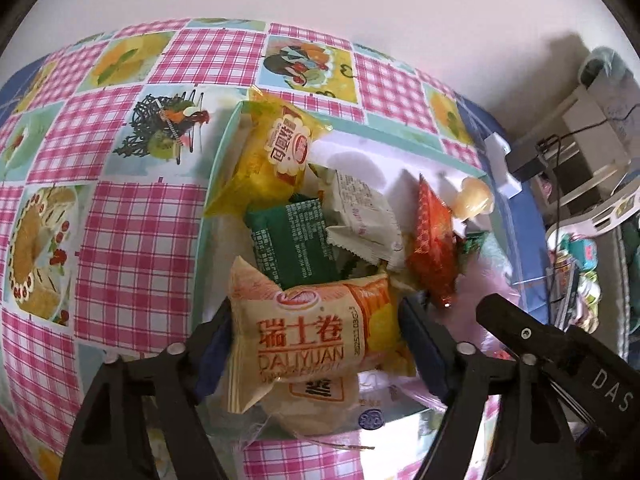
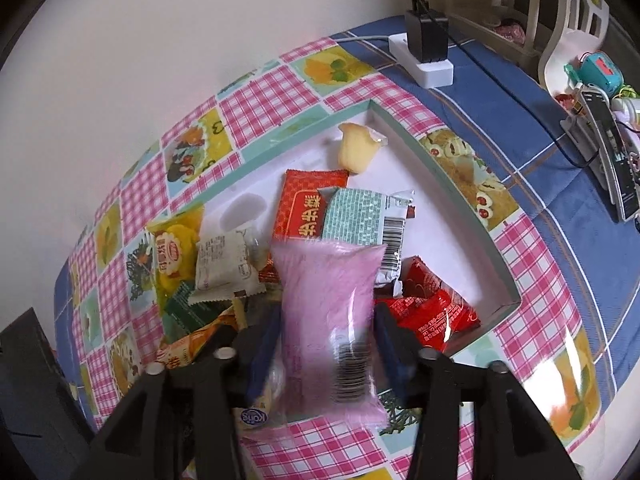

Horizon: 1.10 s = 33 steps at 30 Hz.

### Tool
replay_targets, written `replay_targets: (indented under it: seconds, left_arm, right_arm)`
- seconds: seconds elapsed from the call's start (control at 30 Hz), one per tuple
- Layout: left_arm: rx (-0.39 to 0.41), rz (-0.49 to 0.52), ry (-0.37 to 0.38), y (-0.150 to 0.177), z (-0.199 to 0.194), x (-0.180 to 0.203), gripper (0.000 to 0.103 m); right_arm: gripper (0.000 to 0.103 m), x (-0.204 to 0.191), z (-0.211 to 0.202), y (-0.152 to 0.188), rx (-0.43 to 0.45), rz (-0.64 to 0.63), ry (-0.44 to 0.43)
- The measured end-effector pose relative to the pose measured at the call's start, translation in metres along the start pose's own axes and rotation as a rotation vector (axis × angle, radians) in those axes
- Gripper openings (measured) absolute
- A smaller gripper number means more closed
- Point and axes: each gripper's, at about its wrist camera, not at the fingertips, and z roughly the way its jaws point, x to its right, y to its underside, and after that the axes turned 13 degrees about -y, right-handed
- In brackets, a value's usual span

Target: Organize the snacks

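Note:
A shallow box with a teal rim [image 1: 206, 216] [image 2: 452, 184] lies on the checked tablecloth and holds several snack packets. An orange Swiss-roll packet [image 1: 304, 336] rests on the pile between the fingers of my left gripper [image 1: 316, 308], whose jaws stand open just beside its ends. A pink packet [image 2: 328, 304], blurred, sits between the fingers of my right gripper [image 2: 326, 312], also open, over the box's near edge. Inside lie a yellow packet [image 1: 272, 160], a green one [image 1: 296, 240], a white one [image 1: 360, 216], red ones [image 2: 432, 308] and a small pale cake [image 2: 356, 148].
A white power strip with a black charger [image 2: 428, 52] sits on the blue cloth beyond the box. A phone on a stand [image 2: 612, 156] and small toys are at the right. A white wall runs along the far table edge. A dark object [image 2: 24, 360] stands at left.

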Motion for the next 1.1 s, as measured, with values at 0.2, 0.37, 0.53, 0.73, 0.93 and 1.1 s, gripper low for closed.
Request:
replay_targets:
  seconds: [0.2, 0.37, 0.53, 0.73, 0.93, 1.1]
  left_arm:
    - [0.007, -0.006, 0.027, -0.001, -0.011, -0.002, 0.083]
    - [0.011, -0.043, 0.001, -0.002, -0.022, -0.014, 0.088]
    - [0.026, -0.116, 0.002, -0.006, -0.034, -0.036, 0.093]
    - [0.093, -0.171, -0.171, -0.013, -0.049, -0.065, 0.102]
    - [0.100, -0.194, -0.389, -0.016, -0.055, -0.100, 0.102]
    - [0.096, -0.195, -0.483, -0.011, -0.059, -0.115, 0.102]
  right_arm:
    - [0.063, -0.003, -0.010, -0.002, 0.032, -0.002, -0.021]
    - [0.065, -0.003, -0.016, -0.004, 0.041, -0.014, -0.014]
    - [0.065, -0.006, -0.014, -0.003, 0.032, -0.036, -0.003]
    - [0.080, -0.026, -0.011, 0.003, 0.035, -0.119, 0.020]
    - [0.096, -0.054, -0.007, 0.012, 0.053, -0.233, 0.026]
    - [0.103, -0.070, -0.007, 0.021, 0.078, -0.310, 0.022]
